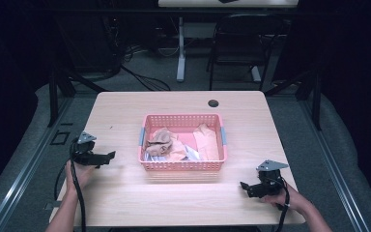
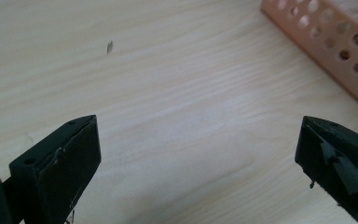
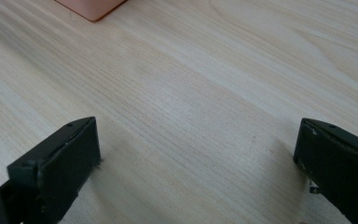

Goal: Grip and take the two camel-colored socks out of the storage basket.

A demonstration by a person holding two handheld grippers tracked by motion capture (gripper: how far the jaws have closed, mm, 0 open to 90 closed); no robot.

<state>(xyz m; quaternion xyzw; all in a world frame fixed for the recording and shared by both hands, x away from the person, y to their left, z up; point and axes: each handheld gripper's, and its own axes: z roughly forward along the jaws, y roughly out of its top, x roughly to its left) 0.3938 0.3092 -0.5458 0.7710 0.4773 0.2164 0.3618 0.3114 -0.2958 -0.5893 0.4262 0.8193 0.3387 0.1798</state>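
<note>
Here, both grippers rest spread and empty: left gripper (image 1: 107,156) at eight o'clock, right gripper (image 1: 244,186) at four, flanking the pink basket (image 1: 182,166) of crumpled cloths (image 1: 163,141) mid-worktop (image 1: 125,193); a careless snatch could drag the light basket.

Bare table (image 1: 125,203) in front of my left gripper (image 1: 107,156) and right gripper (image 1: 244,185), nothing between either set of jaws. Only obstacle: pink basket (image 1: 182,166) mid-table, between the two, walls up, cloth (image 1: 166,142) piled inside. Free lanes along both sides and the near edge. Cable hole (image 1: 213,103) behind basket.
</note>
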